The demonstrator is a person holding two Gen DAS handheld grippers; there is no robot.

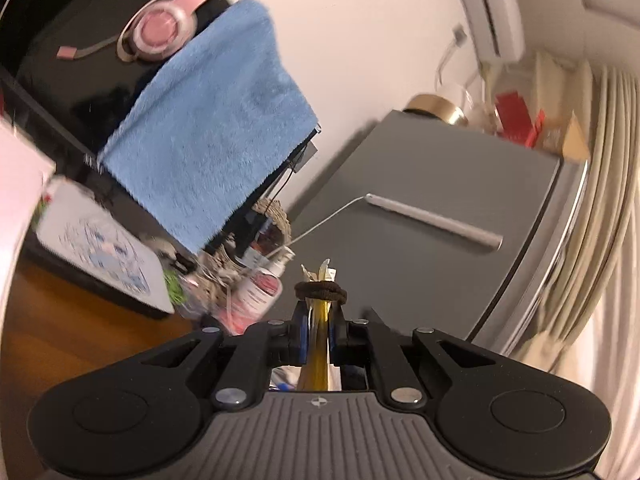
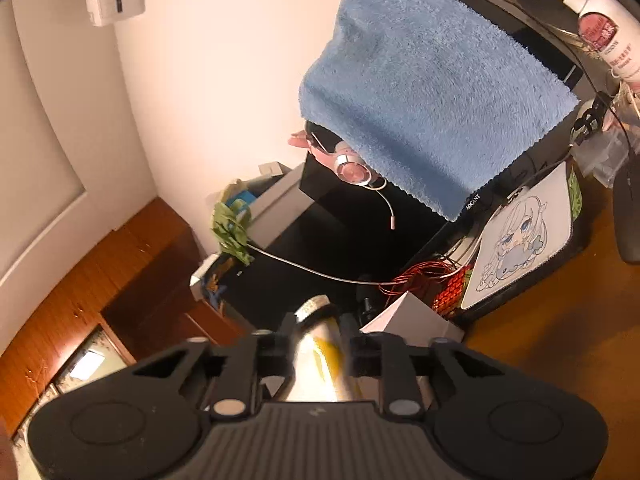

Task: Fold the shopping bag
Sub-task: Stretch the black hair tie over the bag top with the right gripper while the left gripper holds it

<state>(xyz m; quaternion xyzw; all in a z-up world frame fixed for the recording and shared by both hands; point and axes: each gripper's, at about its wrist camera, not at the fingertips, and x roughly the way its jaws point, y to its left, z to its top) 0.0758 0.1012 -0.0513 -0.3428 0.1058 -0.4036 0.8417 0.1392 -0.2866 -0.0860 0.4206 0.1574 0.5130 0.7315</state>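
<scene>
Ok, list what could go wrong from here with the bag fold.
1. The left gripper pinches only a thin bunched strip of the shopping bag, with a brown hair tie looped at its fingertips; a tug might pull the strip free.
2. In the right wrist view, the right gripper has bag material between jaws that look slack, so that end may drop and undo the fold.
3. Cluttered surroundings, such as the white cable, could snag a hanging bag.

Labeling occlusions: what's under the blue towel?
The blue towel drapes over the top of a black monitor; its lower corner and bottom bezel stick out below. Pink headphones hang beside it. The screen itself is mostly covered.
</scene>
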